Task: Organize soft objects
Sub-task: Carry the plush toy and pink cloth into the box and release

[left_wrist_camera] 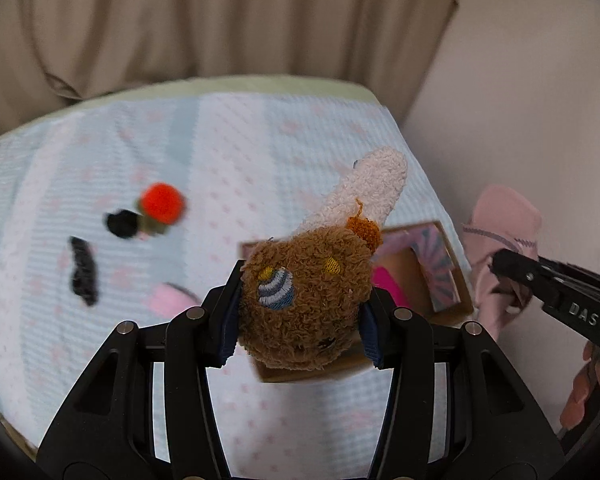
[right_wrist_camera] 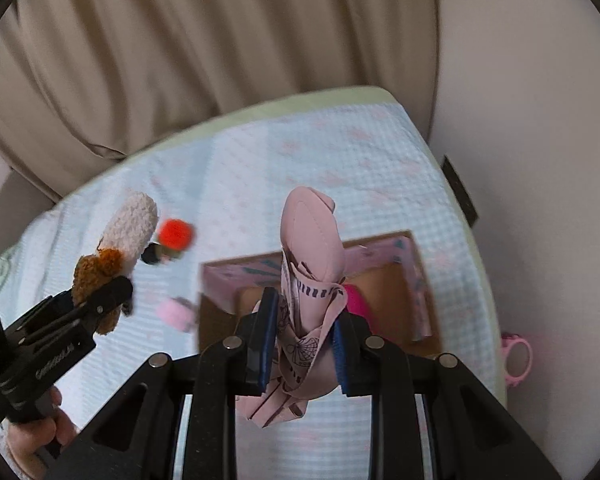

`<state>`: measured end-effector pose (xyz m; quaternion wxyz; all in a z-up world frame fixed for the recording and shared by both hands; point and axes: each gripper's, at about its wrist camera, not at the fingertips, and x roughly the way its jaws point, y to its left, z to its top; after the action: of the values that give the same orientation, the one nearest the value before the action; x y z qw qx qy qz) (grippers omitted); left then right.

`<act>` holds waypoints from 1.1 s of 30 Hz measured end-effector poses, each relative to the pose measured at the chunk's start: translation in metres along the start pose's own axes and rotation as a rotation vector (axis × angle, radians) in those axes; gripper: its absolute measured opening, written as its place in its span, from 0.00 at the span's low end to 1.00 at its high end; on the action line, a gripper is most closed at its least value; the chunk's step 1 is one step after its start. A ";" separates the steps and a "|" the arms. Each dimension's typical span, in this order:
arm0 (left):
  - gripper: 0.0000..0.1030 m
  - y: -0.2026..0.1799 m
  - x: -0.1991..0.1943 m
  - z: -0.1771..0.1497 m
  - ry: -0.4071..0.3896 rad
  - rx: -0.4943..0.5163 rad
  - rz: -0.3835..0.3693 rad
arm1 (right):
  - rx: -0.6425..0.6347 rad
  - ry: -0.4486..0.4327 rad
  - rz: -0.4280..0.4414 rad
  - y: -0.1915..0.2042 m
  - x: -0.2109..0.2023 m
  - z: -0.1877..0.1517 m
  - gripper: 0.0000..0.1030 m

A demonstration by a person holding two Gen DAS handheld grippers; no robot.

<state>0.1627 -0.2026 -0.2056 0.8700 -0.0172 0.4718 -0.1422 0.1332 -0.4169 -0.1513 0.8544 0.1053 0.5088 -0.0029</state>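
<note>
Both claws are loaded and held above the bed (left_wrist_camera: pixel 260 152): the left claw (left_wrist_camera: pixel 300 312) is clenched on a brown plush sock (left_wrist_camera: pixel 308 296) with a cream toe, the right claw (right_wrist_camera: pixel 300 344) on a pink patterned cloth (right_wrist_camera: pixel 312 264). The cardboard box (right_wrist_camera: pixel 416 280) holds only something magenta (right_wrist_camera: pixel 356 300) so far. A red pompom (left_wrist_camera: pixel 162 202), black pieces (left_wrist_camera: pixel 84 272) and a pink item (left_wrist_camera: pixel 168 300) lie loose on the blue-checked cover, so most sorting seems left.
</note>
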 end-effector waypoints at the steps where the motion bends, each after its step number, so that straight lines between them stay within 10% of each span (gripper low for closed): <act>1: 0.44 -0.009 0.012 -0.001 0.020 0.007 -0.008 | -0.002 0.016 -0.010 -0.007 0.007 0.000 0.22; 20: 0.44 -0.066 0.177 -0.030 0.301 0.069 0.014 | -0.016 0.252 -0.025 -0.080 0.140 -0.004 0.22; 23: 0.58 -0.066 0.182 -0.026 0.309 0.070 0.003 | -0.013 0.274 -0.019 -0.083 0.148 0.000 0.22; 24: 0.76 -0.066 0.182 -0.024 0.303 0.069 0.004 | -0.013 0.285 -0.020 -0.084 0.152 0.001 0.22; 26: 1.00 -0.066 0.182 -0.020 0.304 0.083 0.003 | -0.013 0.313 -0.010 -0.085 0.158 0.002 0.31; 28: 1.00 -0.066 0.178 -0.020 0.283 0.116 0.029 | 0.004 0.317 0.014 -0.087 0.162 0.001 0.76; 30: 1.00 -0.064 0.175 -0.023 0.284 0.138 0.036 | 0.013 0.296 0.024 -0.090 0.158 -0.001 1.00; 33: 1.00 -0.058 0.174 -0.030 0.304 0.142 0.035 | 0.054 0.278 0.052 -0.094 0.153 -0.004 1.00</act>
<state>0.2145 -0.3013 -0.3547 0.7900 0.0745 0.5869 -0.1609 0.1931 -0.4928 -0.3033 0.7724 0.1408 0.6191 0.0203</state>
